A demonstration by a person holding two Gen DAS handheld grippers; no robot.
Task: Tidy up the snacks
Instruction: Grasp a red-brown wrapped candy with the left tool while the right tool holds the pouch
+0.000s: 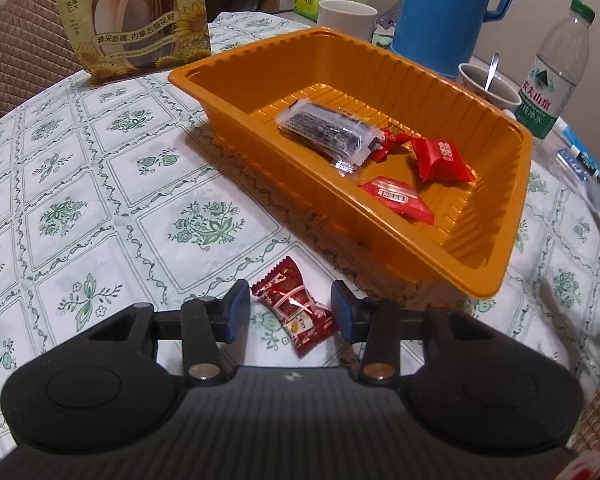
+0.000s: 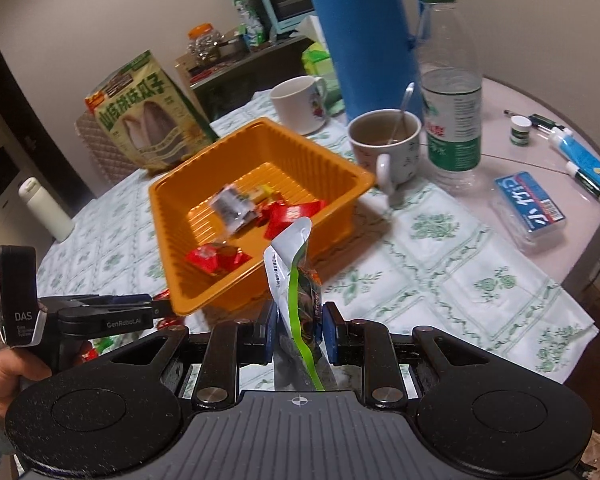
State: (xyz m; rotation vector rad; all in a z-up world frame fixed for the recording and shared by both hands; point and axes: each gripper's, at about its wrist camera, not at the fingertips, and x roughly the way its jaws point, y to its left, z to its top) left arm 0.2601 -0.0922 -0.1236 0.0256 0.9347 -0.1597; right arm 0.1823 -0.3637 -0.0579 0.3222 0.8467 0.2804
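Straddling the red candy [image 1: 294, 312] with wide jaws, the left gripper [image 1: 291, 312] needed centring; the right gripper [image 2: 299, 330] clamped a snack packet [image 2: 300, 292] beside the orange tray [image 2: 180, 292].

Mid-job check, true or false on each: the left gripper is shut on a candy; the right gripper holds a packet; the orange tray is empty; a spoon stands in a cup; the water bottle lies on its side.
1. The left gripper is shut on the red candy. False: its jaws are open around the candy on the table.
2. The right gripper holds a snack packet. True.
3. The orange tray is empty. False: wrapped snacks lie inside.
4. A spoon stands in a cup. True.
5. The water bottle lies sideways. False: upright.
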